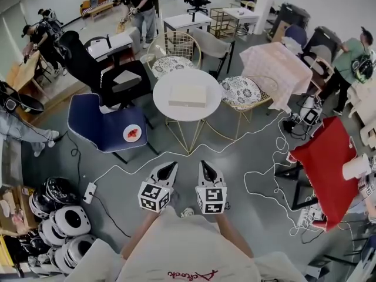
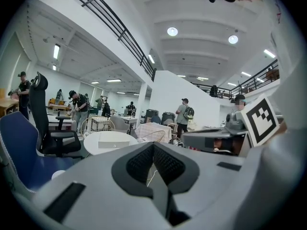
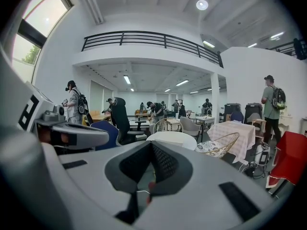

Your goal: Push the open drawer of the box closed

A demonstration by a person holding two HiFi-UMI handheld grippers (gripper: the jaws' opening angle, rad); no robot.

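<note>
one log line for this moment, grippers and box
phase: pre-contact | left gripper: shut, empty | right gripper: shut, empty | box: on round table, untouched, ahead of both

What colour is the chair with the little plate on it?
Dark blue. The chair shows best in the head view.

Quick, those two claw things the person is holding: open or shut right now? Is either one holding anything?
Left gripper: closed, holding nothing.
Right gripper: closed, holding nothing.
</note>
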